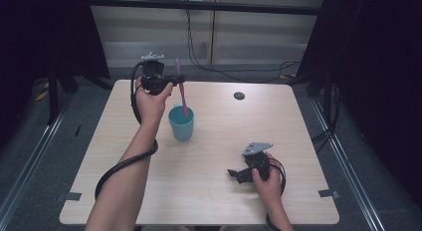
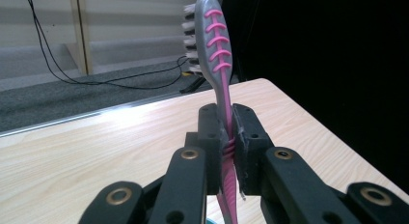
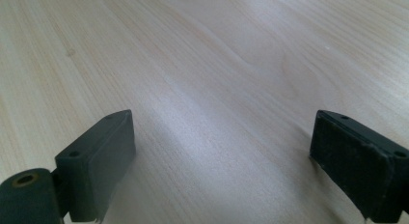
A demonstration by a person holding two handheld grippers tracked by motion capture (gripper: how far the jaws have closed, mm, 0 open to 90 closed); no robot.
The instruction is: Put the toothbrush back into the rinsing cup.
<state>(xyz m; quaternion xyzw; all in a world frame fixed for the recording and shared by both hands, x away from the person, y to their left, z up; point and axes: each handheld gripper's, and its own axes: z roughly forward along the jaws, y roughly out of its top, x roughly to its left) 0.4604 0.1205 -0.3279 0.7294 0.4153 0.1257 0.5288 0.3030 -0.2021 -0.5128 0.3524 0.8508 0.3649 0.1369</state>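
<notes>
1. Toothbrush (image 1: 181, 89), pink and grey: one.
2. Cup (image 1: 181, 123), teal: one, toward the tabletop's far left.
3. Grippers: two, left gripper (image 1: 180, 79), right gripper (image 1: 231, 172).
4. Dark round disc (image 1: 239, 95): one, near the far edge.

the toothbrush (image 2: 219, 55) is grey with pink stripes on the back of its head and a pink handle. it stands almost upright, with the bristles at the top, and its lower end is inside the cup (image 1: 181, 124). the cup is teal, open at the top, and stands upright on the table (image 1: 219, 191).
</notes>
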